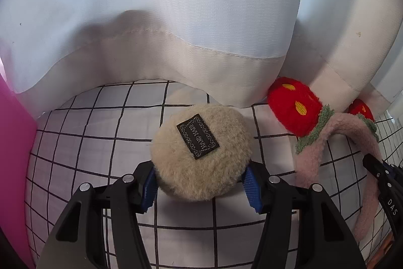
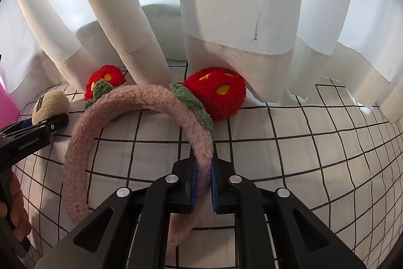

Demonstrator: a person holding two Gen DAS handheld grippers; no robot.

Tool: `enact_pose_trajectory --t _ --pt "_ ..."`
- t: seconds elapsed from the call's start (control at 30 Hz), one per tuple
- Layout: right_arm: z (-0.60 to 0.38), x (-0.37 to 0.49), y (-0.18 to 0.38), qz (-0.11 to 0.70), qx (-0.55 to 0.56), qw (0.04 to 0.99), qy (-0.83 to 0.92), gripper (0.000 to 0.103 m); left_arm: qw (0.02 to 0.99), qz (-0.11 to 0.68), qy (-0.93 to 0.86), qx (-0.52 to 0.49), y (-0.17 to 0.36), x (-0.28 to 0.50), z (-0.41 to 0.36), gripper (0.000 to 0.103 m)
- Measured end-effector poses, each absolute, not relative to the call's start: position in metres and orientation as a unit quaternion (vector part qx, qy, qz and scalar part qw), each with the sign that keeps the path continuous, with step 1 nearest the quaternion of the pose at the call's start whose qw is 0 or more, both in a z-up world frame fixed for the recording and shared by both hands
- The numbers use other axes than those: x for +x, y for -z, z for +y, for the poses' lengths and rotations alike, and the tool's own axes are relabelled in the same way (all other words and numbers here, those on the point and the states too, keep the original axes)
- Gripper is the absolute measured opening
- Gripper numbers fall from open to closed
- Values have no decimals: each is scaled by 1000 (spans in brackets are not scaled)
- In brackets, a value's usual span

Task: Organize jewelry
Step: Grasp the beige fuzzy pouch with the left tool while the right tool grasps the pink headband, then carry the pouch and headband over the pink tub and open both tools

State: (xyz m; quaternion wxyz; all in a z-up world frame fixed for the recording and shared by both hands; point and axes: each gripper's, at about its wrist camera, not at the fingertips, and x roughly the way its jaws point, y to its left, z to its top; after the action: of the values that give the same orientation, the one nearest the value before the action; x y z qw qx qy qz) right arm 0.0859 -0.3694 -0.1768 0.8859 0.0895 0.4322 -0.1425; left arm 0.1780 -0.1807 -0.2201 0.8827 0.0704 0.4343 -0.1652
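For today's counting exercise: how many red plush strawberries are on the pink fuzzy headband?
2. One red plush strawberry sits on the right of the pink fuzzy headband, touching the white curtain; the other sits on the left, near the beige furry puff. None seems hidden.

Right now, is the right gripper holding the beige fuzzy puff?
No, the right gripper is shut on the pink headband, while the beige puff sits between the left gripper's fingers.
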Motion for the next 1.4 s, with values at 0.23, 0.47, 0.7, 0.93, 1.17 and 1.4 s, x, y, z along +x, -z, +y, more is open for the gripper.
enact_pose_trajectory --t 0.23,0.47,0.7,0.93,1.17,1.4 --pt "-365 59 156 406 92 899 135 9 887 426 169 59 208 153 -166 55" --pt "-361 32 129 390 98 907 126 9 892 417 168 54 194 125 -157 55" --pt "-341 27 113 380 93 913 118 9 896 412 159 54 185 114 -145 55" --pt "-323 15 91 361 86 923 101 9 904 399 146 45 155 101 -127 55" --pt "-307 7 62 342 76 933 81 9 921 364 134 35 114 84 -106 55" --pt "-287 5 32 319 63 944 49 9 935 332 122 20 71 60 -78 55"
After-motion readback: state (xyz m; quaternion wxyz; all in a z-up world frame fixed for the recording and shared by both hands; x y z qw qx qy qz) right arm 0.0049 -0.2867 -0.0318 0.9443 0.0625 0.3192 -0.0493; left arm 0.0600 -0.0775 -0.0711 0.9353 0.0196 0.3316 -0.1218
